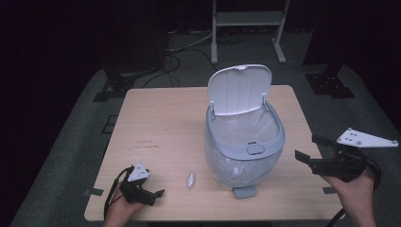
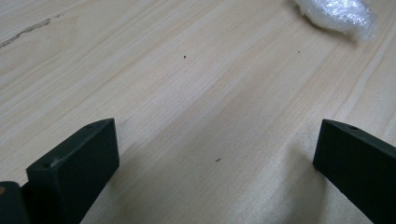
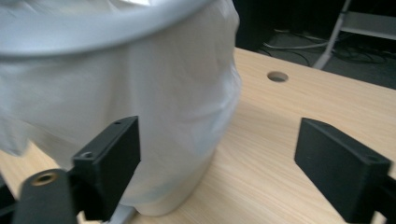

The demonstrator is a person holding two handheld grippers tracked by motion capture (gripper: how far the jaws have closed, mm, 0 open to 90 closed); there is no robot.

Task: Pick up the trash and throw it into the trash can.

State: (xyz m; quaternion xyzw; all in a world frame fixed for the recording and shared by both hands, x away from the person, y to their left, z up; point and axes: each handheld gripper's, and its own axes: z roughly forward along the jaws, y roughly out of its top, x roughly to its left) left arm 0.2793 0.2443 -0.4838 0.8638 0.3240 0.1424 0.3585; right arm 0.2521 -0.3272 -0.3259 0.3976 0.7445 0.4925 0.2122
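Both grippers are black. The right gripper (image 1: 313, 150) carries a grey three-cornered plate with small holes. The left gripper (image 1: 157, 193) bears a smaller plate and a black cable.

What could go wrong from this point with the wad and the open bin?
The crumpled plastic wad is small and lies flat on the table; the open left gripper may scrape the wood or push it away. The bin looks light, so the open right gripper beside it might nudge or tip it. The raised lid could fall shut before the wad goes in.
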